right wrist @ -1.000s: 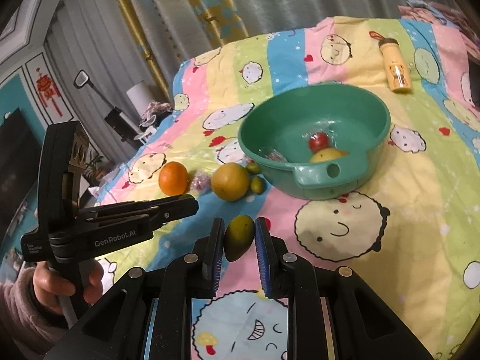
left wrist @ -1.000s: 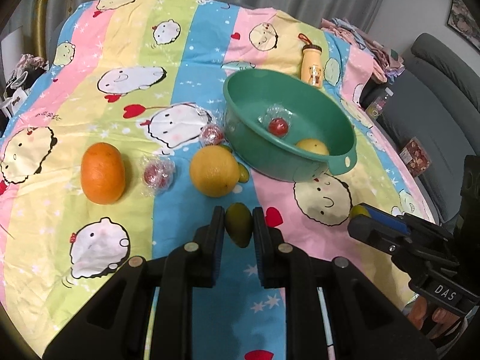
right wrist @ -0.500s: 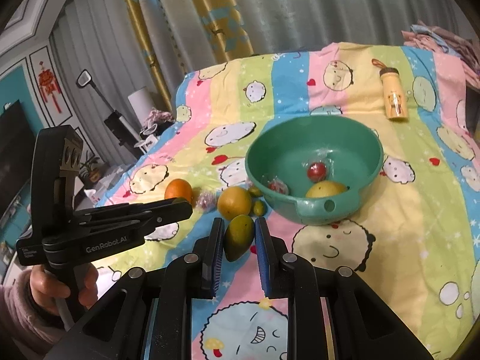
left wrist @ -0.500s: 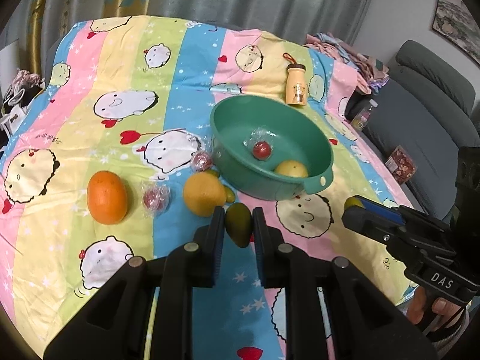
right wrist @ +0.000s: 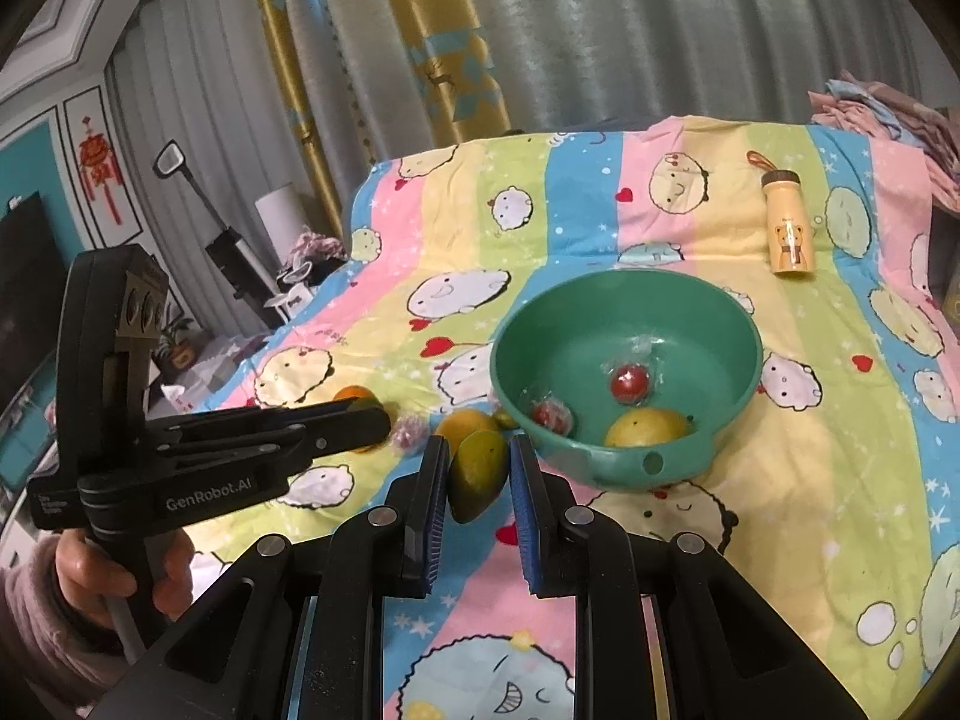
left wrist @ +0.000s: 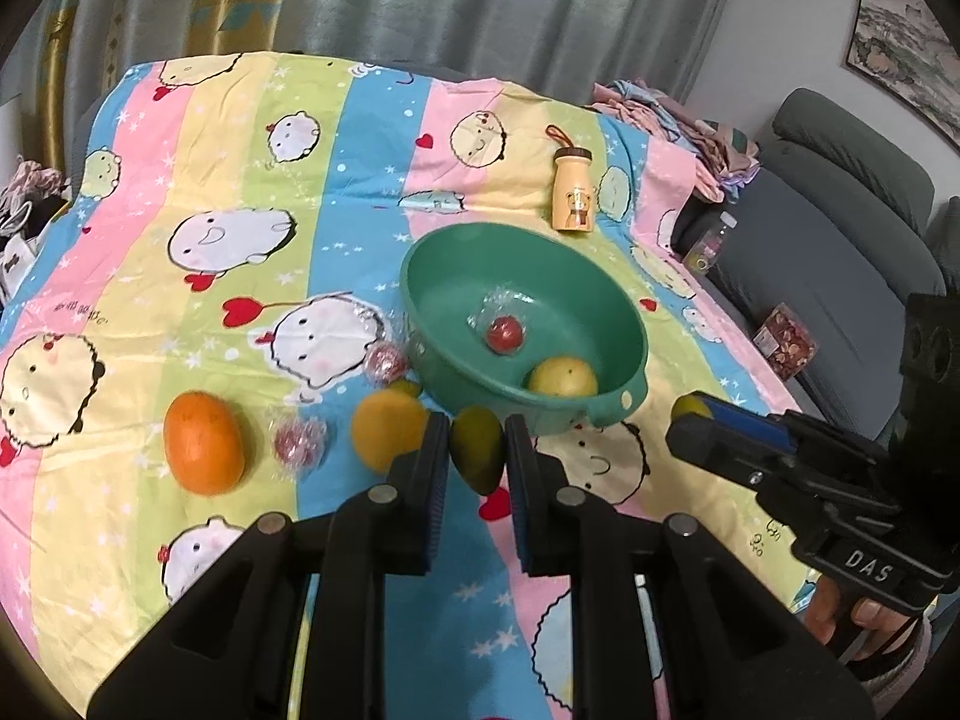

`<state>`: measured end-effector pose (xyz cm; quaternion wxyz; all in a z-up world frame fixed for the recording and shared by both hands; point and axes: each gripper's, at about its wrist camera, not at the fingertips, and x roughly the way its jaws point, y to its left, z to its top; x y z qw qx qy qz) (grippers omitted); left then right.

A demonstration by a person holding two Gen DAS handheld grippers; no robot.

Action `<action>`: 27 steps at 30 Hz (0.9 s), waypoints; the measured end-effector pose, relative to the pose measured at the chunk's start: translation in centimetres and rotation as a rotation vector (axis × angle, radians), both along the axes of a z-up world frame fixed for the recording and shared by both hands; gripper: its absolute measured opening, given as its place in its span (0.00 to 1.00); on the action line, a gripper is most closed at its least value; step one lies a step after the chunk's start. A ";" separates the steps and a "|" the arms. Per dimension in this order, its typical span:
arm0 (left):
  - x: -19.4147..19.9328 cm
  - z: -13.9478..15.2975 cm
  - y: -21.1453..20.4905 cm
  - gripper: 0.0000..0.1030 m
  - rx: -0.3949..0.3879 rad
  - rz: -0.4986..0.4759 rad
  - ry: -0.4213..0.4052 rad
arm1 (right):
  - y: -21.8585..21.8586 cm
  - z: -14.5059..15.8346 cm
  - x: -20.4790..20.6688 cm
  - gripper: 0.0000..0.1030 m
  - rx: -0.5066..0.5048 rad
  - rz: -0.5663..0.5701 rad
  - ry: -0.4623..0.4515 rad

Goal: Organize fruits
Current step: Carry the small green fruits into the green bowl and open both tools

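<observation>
My left gripper (left wrist: 477,450) is shut on a green mango (left wrist: 477,447) and holds it above the blanket, short of the green bowl (left wrist: 612,300). My right gripper (right wrist: 479,468) is shut on another green mango (right wrist: 477,471), also raised in front of the bowl (right wrist: 744,378). The bowl holds a yellow fruit (left wrist: 564,377) and wrapped red fruits (left wrist: 503,333). On the blanket left of the bowl lie an orange (left wrist: 204,450), a yellow-orange fruit (left wrist: 387,435), two wrapped red fruits (left wrist: 298,444) and a small green fruit (left wrist: 403,387).
A yellow bottle (left wrist: 573,198) lies on the blanket behind the bowl. A grey sofa (left wrist: 840,240) stands to the right of the bed. Curtains (right wrist: 540,30) hang behind. The striped blanket (left wrist: 180,240) covers the whole surface.
Both grippers have risen and drawn back with their mangoes, so the bowl and fruits look smaller and farther. The fruits on the blanket have not moved.
</observation>
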<state>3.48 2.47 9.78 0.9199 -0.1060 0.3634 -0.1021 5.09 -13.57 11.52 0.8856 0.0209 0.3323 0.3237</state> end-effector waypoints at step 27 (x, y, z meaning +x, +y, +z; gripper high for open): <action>9.4 -1.6 -1.9 0.18 -0.014 -0.067 0.052 | -2.5 -2.5 8.4 0.22 0.021 -0.106 0.022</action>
